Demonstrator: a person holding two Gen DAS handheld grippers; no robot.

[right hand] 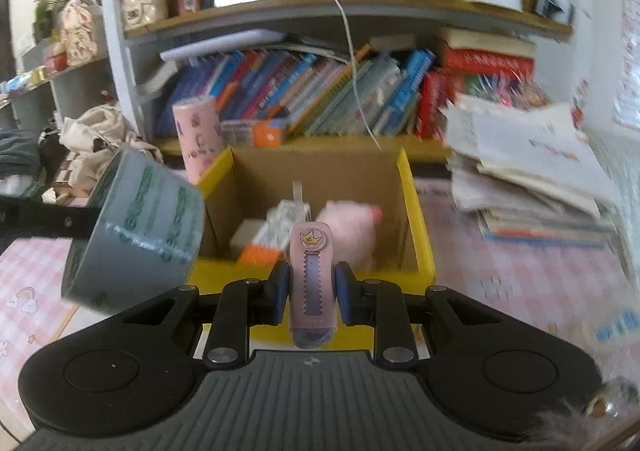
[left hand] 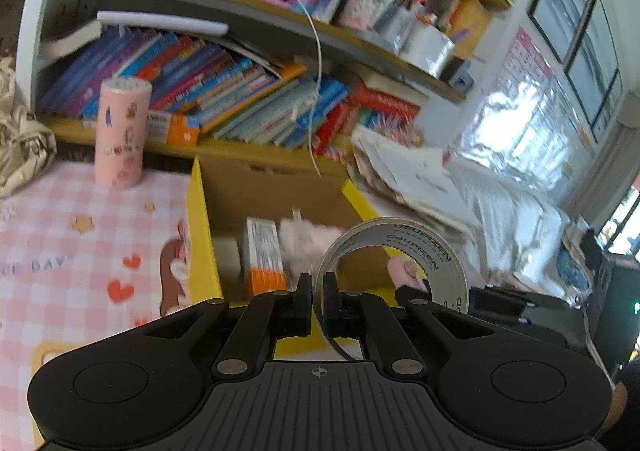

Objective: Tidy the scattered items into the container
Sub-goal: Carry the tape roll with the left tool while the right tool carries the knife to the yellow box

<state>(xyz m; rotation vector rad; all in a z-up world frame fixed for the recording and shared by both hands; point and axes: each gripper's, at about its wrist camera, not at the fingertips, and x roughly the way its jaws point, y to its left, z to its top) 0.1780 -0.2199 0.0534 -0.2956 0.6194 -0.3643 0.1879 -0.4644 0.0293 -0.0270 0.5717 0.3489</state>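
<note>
1. Left gripper point(left hand: 317, 291) pinches the wall of a tape roll point(left hand: 394, 251).
2. Right gripper point(right hand: 310, 291) clamps a pink utility knife point(right hand: 311, 275).
3. Both hover at the near rim of the yellow-edged cardboard box point(right hand: 416, 211), which holds an orange box point(right hand: 260, 247) and a pink toy point(right hand: 352, 231).

Your left gripper point(left hand: 317, 291) points forward and somewhat down, and its jaws are pinched on the thin wall of the tape roll point(left hand: 394, 251), one finger inside the ring and one outside. Your right gripper point(right hand: 311, 293) points the same way, beside the left one. Its blue pads point(right hand: 345, 293) press on both sides of the pink cutter point(right hand: 311, 271), which stands upright between them.
</note>
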